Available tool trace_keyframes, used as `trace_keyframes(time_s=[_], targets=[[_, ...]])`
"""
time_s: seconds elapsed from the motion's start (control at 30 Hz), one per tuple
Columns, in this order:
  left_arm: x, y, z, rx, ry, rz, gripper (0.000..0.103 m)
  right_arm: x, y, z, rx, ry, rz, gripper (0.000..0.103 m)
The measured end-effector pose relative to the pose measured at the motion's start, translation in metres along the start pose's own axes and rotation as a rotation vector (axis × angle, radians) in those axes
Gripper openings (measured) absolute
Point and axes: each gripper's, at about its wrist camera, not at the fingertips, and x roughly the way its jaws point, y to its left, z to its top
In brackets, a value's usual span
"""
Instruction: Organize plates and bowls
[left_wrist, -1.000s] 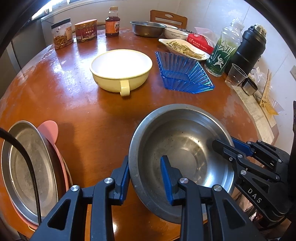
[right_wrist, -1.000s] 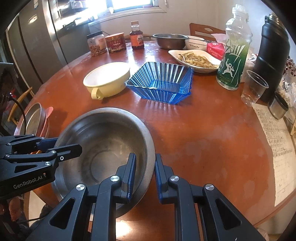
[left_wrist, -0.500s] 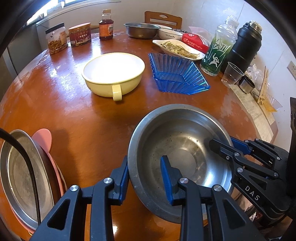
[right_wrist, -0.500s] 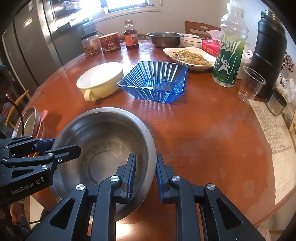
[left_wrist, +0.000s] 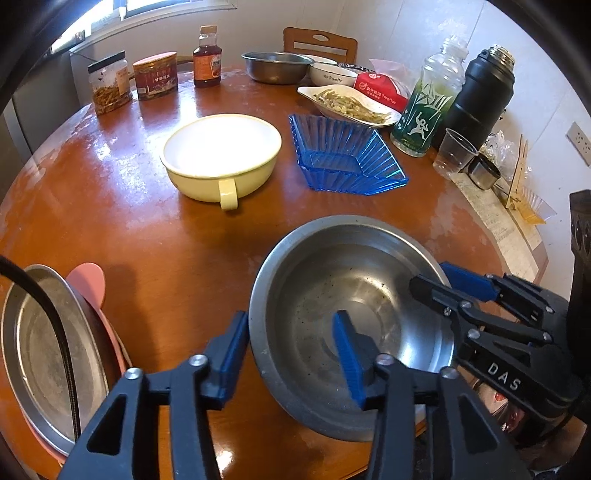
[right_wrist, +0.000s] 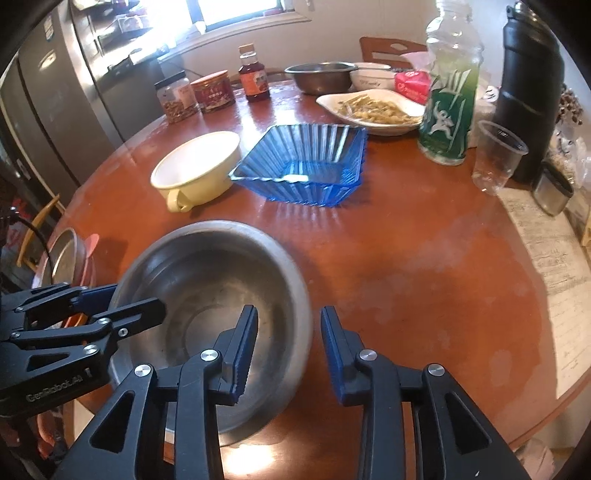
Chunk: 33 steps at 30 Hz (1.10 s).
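A large steel bowl (left_wrist: 351, 325) (right_wrist: 210, 295) rests on the brown round table (left_wrist: 155, 240) near its front edge. My left gripper (left_wrist: 290, 347) (right_wrist: 125, 299) straddles the bowl's left rim, one pad outside and one inside; its jaws are opening and the pads stand off the metal. My right gripper (right_wrist: 288, 339) (left_wrist: 443, 284) straddles the opposite rim the same way, jaws opening, pads clear of it. Farther back sit a yellow handled bowl (left_wrist: 221, 155) (right_wrist: 195, 170) and a blue ribbed dish (left_wrist: 343, 158) (right_wrist: 303, 166). A steel plate (left_wrist: 37, 350) lies on a pink plate (left_wrist: 88, 280) at the left.
Along the back stand jars (left_wrist: 110, 85), a sauce bottle (left_wrist: 207, 59), a small steel bowl (left_wrist: 277, 66), a white bowl (left_wrist: 332, 74) and a plate of food (left_wrist: 347, 103). A green bottle (right_wrist: 447, 110), black flask (right_wrist: 528, 92), plastic cup (right_wrist: 498, 158) and paper sheet (right_wrist: 554, 266) crowd the right side.
Both grippers' jaws have widened and let go of the steel bowl's rim. The bowl and both hands stay where they were.
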Motion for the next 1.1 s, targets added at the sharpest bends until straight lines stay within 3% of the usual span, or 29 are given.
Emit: trace_keyframes(time_s=[0.13,0.53,1.1], targets=[[-0.005,0.0,0.002,0.001,-0.009,0.001,0.048,-0.004,-0.004,0.002,0.01,-0.019,-0.008,0.046],[-0.018,-0.007,0.016,0.02,-0.041,0.009,0.049,-0.018,-0.009,0.008,0.028,-0.063,-0.016,0.046],[0.0,-0.022,0.078,0.024,-0.058,-0.007,0.049,-0.025,-0.023,0.056,0.039,-0.14,-0.066,0.047]])
